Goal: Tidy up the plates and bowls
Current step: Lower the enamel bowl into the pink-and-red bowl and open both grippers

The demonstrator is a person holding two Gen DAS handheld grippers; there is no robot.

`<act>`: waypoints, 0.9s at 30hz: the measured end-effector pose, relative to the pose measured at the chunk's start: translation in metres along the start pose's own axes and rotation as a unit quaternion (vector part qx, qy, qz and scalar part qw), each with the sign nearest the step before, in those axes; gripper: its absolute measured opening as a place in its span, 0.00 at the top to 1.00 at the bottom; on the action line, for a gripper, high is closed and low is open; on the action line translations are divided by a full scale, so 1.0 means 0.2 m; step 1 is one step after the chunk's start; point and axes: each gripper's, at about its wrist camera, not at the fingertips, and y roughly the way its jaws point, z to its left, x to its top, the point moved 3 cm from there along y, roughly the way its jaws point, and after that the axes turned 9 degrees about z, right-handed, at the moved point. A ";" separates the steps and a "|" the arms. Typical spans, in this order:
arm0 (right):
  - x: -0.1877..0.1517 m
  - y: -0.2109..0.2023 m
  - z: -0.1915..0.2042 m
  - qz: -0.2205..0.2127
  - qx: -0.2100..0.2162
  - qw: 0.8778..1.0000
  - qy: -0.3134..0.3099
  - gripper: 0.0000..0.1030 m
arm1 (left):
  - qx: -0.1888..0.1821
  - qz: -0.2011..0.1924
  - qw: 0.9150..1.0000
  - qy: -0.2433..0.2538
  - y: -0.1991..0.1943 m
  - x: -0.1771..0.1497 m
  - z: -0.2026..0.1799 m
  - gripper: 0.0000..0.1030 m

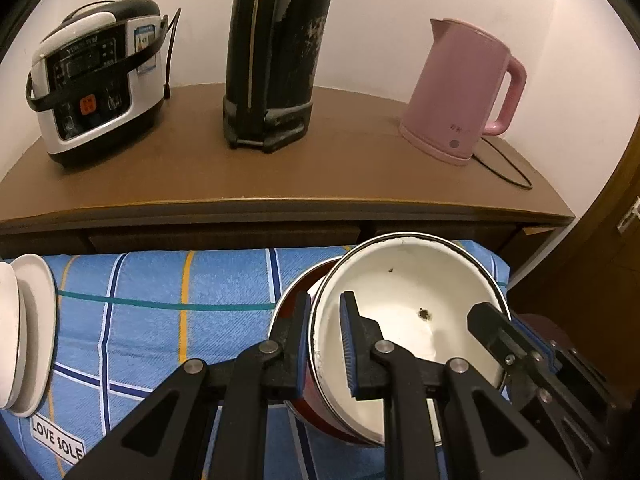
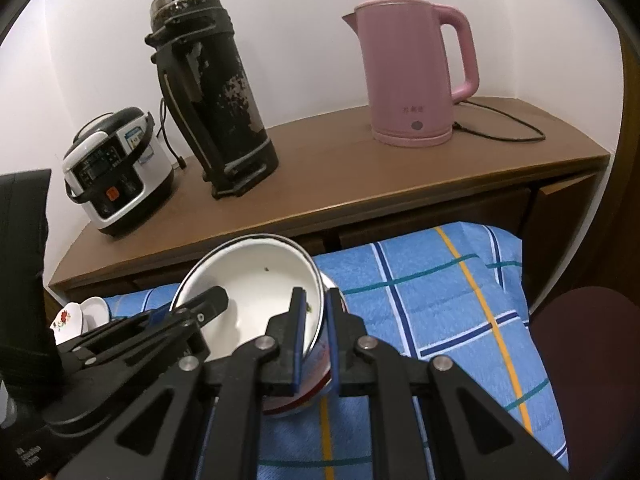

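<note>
A white enamel bowl (image 1: 416,304) with a dark rim and red outside sits tilted in a second red bowl (image 1: 296,296) on the blue checked cloth. My left gripper (image 1: 326,344) straddles the white bowl's left rim, one finger inside, one outside. My right gripper (image 2: 316,336) straddles the same bowl's (image 2: 256,280) right rim; it also shows in the left wrist view (image 1: 516,344). White plates (image 1: 28,332) are stacked at the cloth's left edge. A flowered dish (image 2: 66,318) lies far left in the right wrist view.
A brown wooden counter (image 1: 280,176) behind the cloth holds a rice cooker (image 1: 96,80), a tall black thermos (image 1: 276,52) and a pink kettle (image 1: 464,88) with its cord. A dark red round seat (image 2: 600,360) is at the right.
</note>
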 end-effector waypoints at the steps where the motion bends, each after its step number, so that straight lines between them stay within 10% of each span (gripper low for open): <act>1: 0.00 0.01 0.00 0.001 0.001 1.000 0.000 0.90 | 0.001 0.001 1.000 0.000 0.01 0.00 0.00 0.84; 27: -0.04 0.10 -0.01 -0.017 0.018 1.000 -0.007 0.90 | 0.057 -0.028 0.997 0.031 0.01 0.01 0.02 0.84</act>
